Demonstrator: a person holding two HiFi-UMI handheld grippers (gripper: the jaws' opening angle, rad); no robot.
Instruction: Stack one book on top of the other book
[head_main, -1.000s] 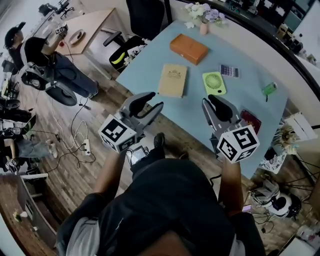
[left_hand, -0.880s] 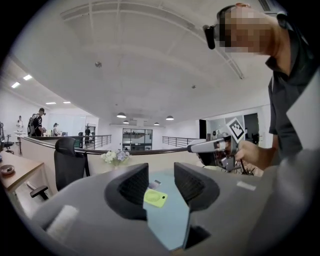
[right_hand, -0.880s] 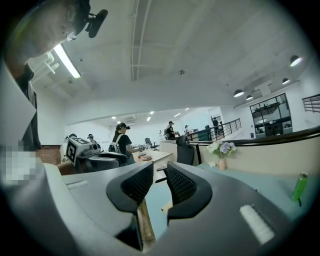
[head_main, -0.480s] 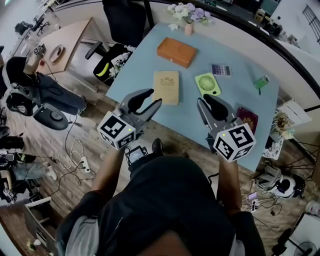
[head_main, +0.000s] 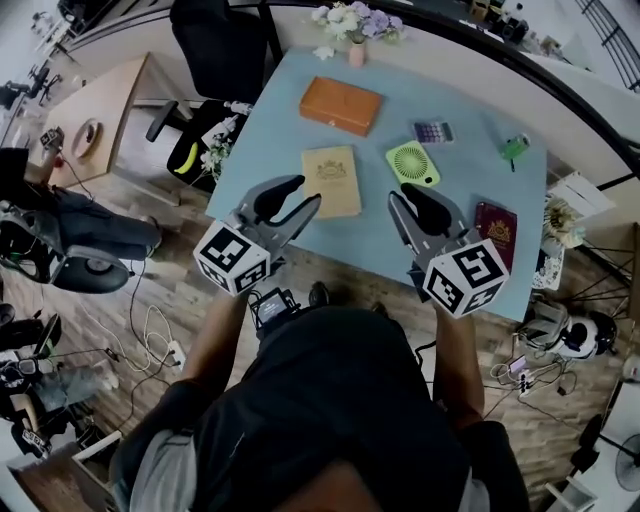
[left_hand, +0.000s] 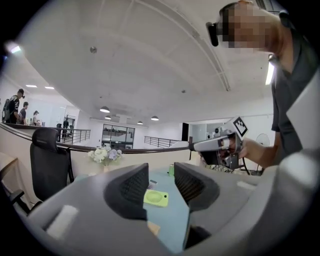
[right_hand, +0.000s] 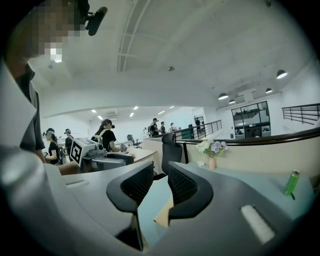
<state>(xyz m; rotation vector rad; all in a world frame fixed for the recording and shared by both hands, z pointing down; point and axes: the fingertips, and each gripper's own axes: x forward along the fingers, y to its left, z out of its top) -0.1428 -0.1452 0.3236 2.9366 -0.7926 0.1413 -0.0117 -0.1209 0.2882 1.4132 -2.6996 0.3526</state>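
Gap between orange book (head_main: 341, 105) and tan book (head_main: 332, 180), left gripper (head_main: 308, 192), right gripper (head_main: 402, 193) at table (head_main: 470, 150) edge, jaws apart.

The tan book (head_main: 332, 181), its cover bearing a faint emblem, lies flat near the table's (head_main: 380, 232) front edge. The orange book (head_main: 341, 105) lies flat farther back, slightly angled, apart from it.
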